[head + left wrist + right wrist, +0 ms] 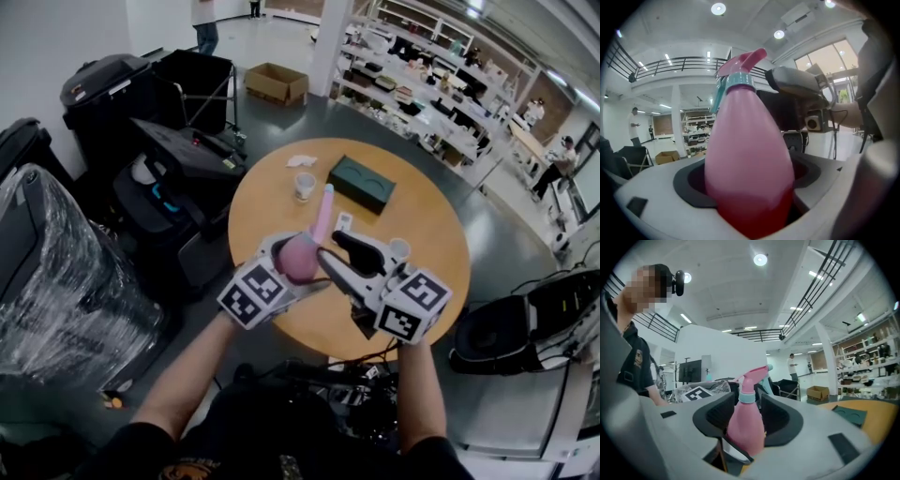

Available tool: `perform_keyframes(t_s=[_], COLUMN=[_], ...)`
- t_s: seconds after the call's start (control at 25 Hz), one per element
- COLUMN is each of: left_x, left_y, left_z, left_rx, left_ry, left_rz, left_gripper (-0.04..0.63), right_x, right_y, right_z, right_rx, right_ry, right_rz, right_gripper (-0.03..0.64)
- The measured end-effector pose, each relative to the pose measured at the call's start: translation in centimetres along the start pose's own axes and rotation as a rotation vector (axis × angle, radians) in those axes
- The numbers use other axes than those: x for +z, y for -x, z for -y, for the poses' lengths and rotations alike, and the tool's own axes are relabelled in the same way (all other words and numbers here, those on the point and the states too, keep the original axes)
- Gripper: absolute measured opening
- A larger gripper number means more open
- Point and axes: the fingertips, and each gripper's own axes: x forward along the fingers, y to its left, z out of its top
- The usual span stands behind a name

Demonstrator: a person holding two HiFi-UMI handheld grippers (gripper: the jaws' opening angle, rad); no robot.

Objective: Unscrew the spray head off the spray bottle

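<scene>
Two claws: left gripper (289,267) clamped on the spray bottle (749,154) body, holding it steady for twisting
Right gripper (745,420): jaws apart, bottle neck between them, untouched
Spray head (740,65): not yet off, past the left claw's tips, likely awaiting a regrip

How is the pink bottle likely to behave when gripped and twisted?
The bottle looks smooth and tapered, so it may slip or spin in a grip. Its darker lower part suggests liquid, probably making it bottom-heavy. Its seemingly thin plastic may flex when squeezed.
</scene>
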Motion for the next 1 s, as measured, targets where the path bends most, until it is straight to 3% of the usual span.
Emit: perform_keyframes(t_s=[0.2,0.52,0.64,0.88,1.0], left_x=[0.1,0.1,0.2,0.9,1.1], left_y=[-0.6,-0.7,-0.4,0.9,1.6], left_z=[-0.7,-0.1,0.7,4.3,5.9], left_rx=[0.086,0.060,-0.012,-0.288,-0.390], left_ry=[-0.009,-0.045,-0.057,-0.072,-0.091], left_rz=[-0.022,-0.039,-0.031,0.013,0.029], left_gripper=[0.437,0.436,0.436,0.436,0.436], right_x=[0.3,0.0,0.1,0.1,0.0], right_y=[-1.2,-1.4,-1.1,0.5,1.3], right_z=[0.0,0.5,0.0,-1.8,-2.7], right_rx=[-0.102,-0.120,-0.055,0.155,0.260], right_ry=[-0.030,-0.010,0.002,0.018,0.029], right_rz=[0.006,-0.008,-0.017,-0.020,-0.015], right_gripper=[0.175,0.143,0.142,0.141,0.141])
